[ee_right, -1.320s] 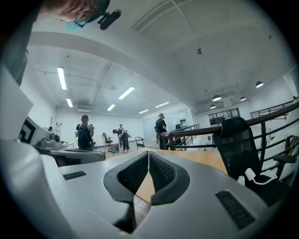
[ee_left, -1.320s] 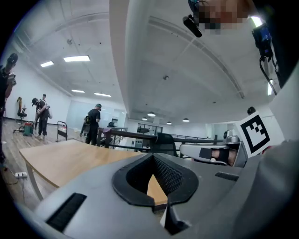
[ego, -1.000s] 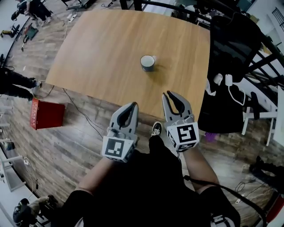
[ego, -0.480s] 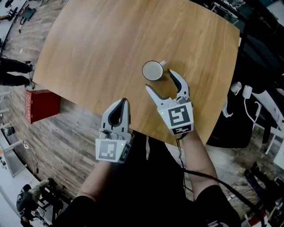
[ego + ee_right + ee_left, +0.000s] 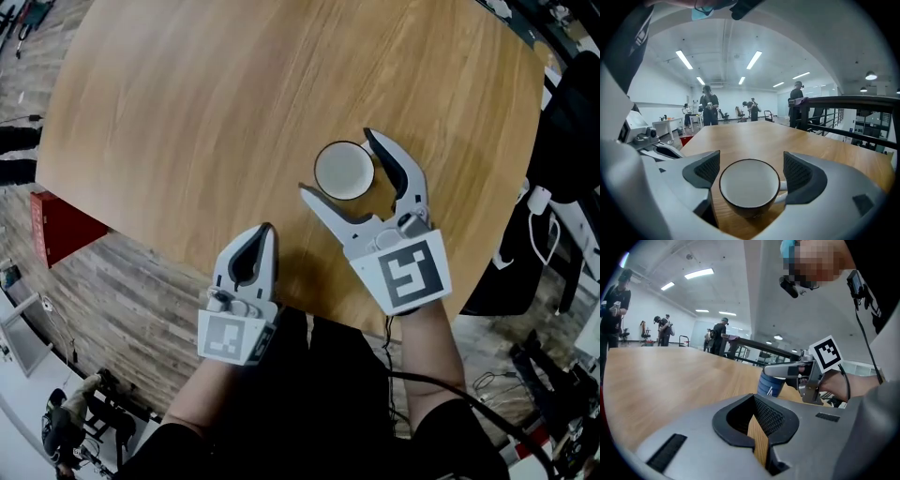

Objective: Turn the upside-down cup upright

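Right gripper (image 5: 337,162): jaws spread wide, having just been opening, with the cup (image 5: 749,185) standing between them on the table (image 5: 178,112). In the right gripper view the cup sits centred in the gap, close to the base of the jaws, with the ribbed pads level with its upper part on either side. A narrow strip of wood shows between the left-hand pad and the cup wall, so that pad is not pressing on it. The handle (image 5: 783,186) points toward the right-hand jaw; whether it touches that pad cannot be determined. The cup shows a round white face with a dark rim turned upward — the views do not settle whether this is the mouth or the base. Its outer wall is blue, as seen from the left gripper view. Left gripper (image 5: 263,232): jaws closed together and holding nothing, with only table wood visible through the slot behind the tips. It lies beside the right gripper on that gripper's left, set back toward the person, with its tips over the near edge of the table and well apart from the cup. Both grippers point forward across the table and slightly downward. A red box (image 5: 58,227) stands on the floor (image 5: 122,309) — far to the left of the left gripper, beyond the table edge.
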The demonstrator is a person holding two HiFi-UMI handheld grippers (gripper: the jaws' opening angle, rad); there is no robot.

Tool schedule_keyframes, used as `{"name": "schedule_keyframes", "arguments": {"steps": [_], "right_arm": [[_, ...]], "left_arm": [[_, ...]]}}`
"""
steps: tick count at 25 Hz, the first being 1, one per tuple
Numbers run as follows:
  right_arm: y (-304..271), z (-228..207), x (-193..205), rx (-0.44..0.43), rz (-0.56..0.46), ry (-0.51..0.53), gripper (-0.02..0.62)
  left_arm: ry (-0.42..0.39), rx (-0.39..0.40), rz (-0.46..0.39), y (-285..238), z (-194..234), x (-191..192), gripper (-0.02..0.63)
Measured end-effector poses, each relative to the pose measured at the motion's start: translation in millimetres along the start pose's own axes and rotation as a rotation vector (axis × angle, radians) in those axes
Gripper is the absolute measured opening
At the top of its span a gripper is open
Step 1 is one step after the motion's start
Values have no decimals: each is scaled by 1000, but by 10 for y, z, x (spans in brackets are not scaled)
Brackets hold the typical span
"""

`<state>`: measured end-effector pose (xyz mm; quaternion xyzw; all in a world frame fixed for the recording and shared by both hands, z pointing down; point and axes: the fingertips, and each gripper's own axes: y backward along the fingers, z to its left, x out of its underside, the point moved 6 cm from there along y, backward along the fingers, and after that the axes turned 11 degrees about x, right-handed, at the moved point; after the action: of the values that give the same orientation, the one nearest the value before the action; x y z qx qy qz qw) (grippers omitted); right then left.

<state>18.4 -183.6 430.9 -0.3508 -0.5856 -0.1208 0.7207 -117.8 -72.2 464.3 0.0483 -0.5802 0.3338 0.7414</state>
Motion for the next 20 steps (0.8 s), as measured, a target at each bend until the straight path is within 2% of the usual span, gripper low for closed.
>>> {"name": "schedule_keyframes", "arguments": {"steps": [8,11,14,20], "right_arm": [[-173,85,134,24,68,58,356],[-125,96,231,42,79,43,356],[-140,47,124,61,46,32,356],[-31,-103,147,110,16,-58,356]], "left_arm": [[-53,73,-5,-64,91,48,8],[-58,88,5,-46,99,60,8],[-55,99,16,-71,95,66,8],[-97,143,21,-183,77,65,9]]}}
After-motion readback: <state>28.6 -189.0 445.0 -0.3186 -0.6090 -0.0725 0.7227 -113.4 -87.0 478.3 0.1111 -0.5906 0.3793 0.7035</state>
